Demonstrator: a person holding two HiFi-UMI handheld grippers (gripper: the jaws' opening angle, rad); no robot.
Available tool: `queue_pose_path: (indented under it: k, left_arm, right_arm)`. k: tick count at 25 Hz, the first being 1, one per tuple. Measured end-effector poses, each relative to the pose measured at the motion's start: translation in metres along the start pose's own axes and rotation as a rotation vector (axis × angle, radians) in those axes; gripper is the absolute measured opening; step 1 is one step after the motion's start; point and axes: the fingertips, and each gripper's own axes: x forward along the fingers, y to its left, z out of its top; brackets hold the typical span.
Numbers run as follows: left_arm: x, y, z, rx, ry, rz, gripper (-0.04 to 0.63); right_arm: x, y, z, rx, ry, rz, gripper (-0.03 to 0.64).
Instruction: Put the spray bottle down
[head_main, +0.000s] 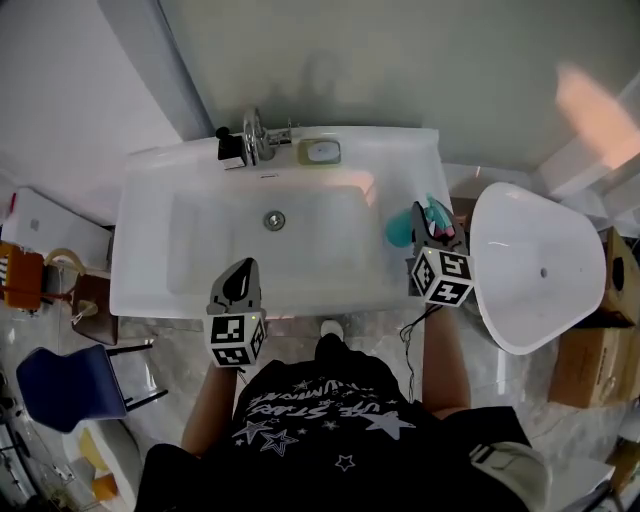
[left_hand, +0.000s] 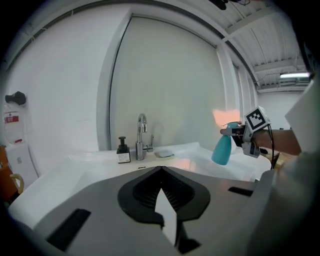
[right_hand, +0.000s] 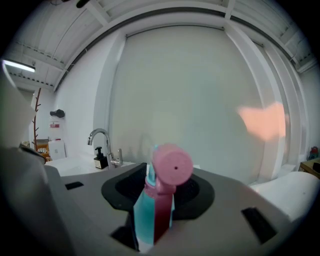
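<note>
I hold the spray bottle (head_main: 401, 228) in my right gripper (head_main: 428, 232). Its jaws are about half open and squeeze the blue body from both sides. The bottle looks to be up in the air over the right end of the white sink (head_main: 150, 292). So the job is not done. I think I must lower it and let go. My left gripper (head_main: 238, 282) is closed and holds nothing.

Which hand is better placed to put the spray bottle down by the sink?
Right. The right gripper is clamped on the spray bottle above the right edge of the sink. The left gripper is shut and empty, near the front rim.
</note>
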Motion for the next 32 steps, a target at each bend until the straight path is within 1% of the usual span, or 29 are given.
queue_pose_path:
  k: [7, 14, 19, 24, 28, 32]
  left_arm:
    - [0.032, -0.014, 0.012, -0.028, 0.003, 0.037, 0.015]
    - [0.066, -0.03, 0.023, -0.026, 0.0, 0.024, 0.015]
    - [0.08, -0.04, 0.028, -0.03, -0.002, 0.016, 0.015]
    - [0.083, -0.046, 0.024, -0.04, 0.007, 0.013, 0.015]
    - [0.082, -0.046, 0.019, -0.042, 0.017, 0.014, 0.015]
    - [0.081, -0.043, 0.013, -0.048, 0.03, 0.016, 0.015]
  right_arm:
    - [0.053, -0.011, -0.012, -0.046, 0.02, 0.041, 0.156]
    - [0.09, -0.015, -0.019, -0.081, 0.022, 0.057, 0.156]
    - [0.103, -0.011, -0.022, -0.153, 0.012, 0.071, 0.156]
    - [0.106, -0.006, -0.032, -0.172, 0.016, 0.074, 0.156]
    - [0.105, -0.002, -0.033, -0.208, -0.019, 0.078, 0.158]
    - [0.108, 0.003, -0.034, -0.236, -0.021, 0.079, 0.161]
